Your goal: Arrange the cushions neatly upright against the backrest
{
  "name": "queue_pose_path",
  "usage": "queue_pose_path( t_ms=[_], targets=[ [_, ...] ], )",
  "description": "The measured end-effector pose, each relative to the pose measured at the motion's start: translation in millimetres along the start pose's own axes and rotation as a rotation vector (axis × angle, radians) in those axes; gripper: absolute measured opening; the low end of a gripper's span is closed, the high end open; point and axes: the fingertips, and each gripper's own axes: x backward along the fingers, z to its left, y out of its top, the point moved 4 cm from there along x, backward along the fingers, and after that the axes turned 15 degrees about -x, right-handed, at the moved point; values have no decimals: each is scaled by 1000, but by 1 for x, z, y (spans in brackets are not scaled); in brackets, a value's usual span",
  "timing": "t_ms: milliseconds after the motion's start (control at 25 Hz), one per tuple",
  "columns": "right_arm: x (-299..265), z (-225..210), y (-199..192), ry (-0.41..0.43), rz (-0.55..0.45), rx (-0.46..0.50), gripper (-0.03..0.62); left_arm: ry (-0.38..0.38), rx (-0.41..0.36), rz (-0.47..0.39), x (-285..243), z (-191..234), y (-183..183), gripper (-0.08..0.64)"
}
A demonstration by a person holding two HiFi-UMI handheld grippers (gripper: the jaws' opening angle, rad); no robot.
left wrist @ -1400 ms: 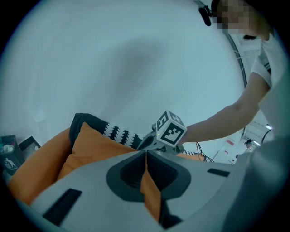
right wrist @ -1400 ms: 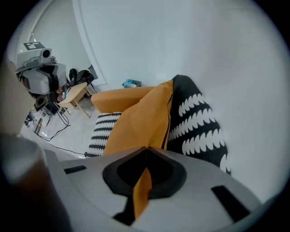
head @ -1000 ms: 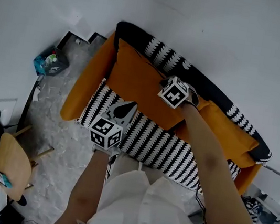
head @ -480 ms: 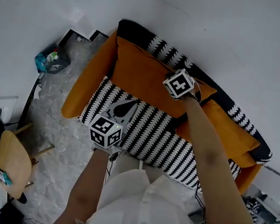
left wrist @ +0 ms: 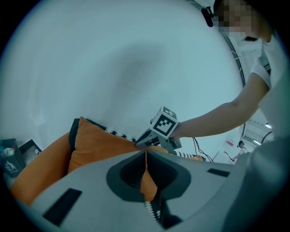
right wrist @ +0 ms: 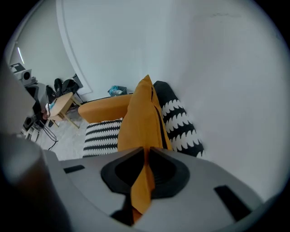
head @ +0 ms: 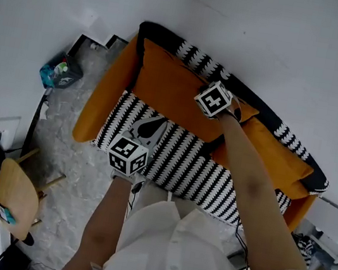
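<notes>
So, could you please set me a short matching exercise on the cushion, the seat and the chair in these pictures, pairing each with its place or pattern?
Things:
1. left orange cushion
2. sofa seat
3. wooden chair

Place or pattern:
A. stands on the grey floor
B. black-and-white stripes
C. leans against the backrest

Pairs: 1-C, 2-B, 3-A.

No readable text, labels or numbers anywhere.
</notes>
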Motion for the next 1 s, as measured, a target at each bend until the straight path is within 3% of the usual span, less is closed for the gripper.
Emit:
queue_pose_path(
  t_ms=[200,400,720,1000],
  targets=[
    [11,-1,2,-5,-21,15,54,2,-7,-3,0,-2,5,18],
    [50,-8,13,-30,-139,-55,14,21,-17,-15,6,-3,14,18],
    [150,-8,-3,78,-560,-336,9,90,-32,-103,34,-6,51,18],
    [233,16,-55,169,-814,-445,9,125,-101,-184,61,-24,96,18]
  ],
)
